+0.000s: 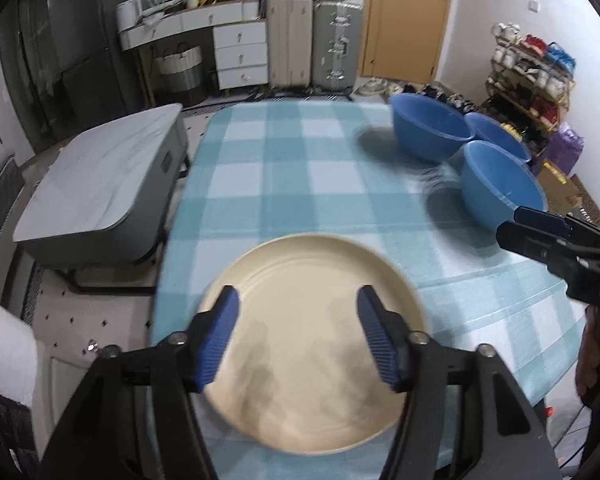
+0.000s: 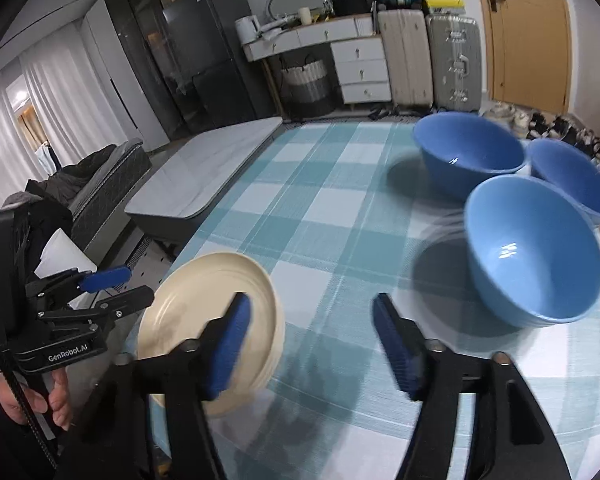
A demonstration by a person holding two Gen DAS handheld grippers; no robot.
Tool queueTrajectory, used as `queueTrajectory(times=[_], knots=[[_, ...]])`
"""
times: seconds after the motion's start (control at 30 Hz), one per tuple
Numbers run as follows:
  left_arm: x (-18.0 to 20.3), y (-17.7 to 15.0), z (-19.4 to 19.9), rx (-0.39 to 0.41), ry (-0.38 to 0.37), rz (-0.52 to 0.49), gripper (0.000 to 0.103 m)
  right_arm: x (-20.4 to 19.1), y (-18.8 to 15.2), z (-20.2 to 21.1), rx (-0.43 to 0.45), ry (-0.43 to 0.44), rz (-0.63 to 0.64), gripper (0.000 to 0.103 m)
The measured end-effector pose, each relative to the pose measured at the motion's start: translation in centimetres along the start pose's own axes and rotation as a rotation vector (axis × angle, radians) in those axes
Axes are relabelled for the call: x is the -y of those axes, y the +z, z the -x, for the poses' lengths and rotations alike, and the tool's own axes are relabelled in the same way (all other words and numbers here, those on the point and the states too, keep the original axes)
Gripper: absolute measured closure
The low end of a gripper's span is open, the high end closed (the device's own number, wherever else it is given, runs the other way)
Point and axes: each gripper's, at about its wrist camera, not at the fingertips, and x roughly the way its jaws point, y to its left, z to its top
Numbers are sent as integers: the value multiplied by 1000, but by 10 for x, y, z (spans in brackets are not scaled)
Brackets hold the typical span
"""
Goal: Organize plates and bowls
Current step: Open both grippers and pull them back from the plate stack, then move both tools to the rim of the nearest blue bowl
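Left wrist view: the left hand-held gripper (image 1: pixel 298 332) is hovering, jaws apart and empty, over a cream plate stack (image 1: pixel 314 340) lying on the checked worktop (image 1: pixel 284 168).

Right wrist view: the right hand-held gripper (image 2: pixel 312 340) is also gaping empty beside three blue bowls (image 2: pixel 534 256). These look stiff, slippery and breakable; gripping at the rims seems best.

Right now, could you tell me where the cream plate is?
The cream plate lies at the near left edge of the checked tablecloth, below the open left gripper.

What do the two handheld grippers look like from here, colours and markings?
Both are black plastic with blue ribbed pads on the two fingers. The left gripper carries white "GenRobot.AI" lettering on its body and a black cable beside the hand. The right gripper shows silver pivot screws.
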Motion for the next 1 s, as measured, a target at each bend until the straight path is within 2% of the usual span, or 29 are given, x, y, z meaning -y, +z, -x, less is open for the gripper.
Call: queueTrajectory(times=[0.07,0.13,0.17,0.27,0.33,0.43,0.53,0.73,0.9,1.0], knots=[[11,5,2,31,-29,10,21,5,0,18,55,-25,2,24],[26,11,3,61,-47,-1,18,11,0,35,105,-60,3,15],[33,14,2,66,-57,-14,15,14,-1,44,132,-78,2,14],[54,22,-5,62,-81,-35,14,24,-4,68,212,-129,2,12],[65,27,-8,60,-108,-33,14,30,-6,81,249,-156,-7,6],[83,35,-9,85,-119,-32,14,41,-9,95,293,-183,-13,4],[98,42,-6,129,-103,-39,4,50,-11,106,314,-219,-18,2],[121,53,-6,209,-74,-54,2,77,-14,123,331,-255,-55,1],[129,62,-12,264,-100,-14,2,103,-16,127,325,-281,-88,1],[137,69,-23,243,-87,-15,2,116,-17,122,309,-286,-117,1]])
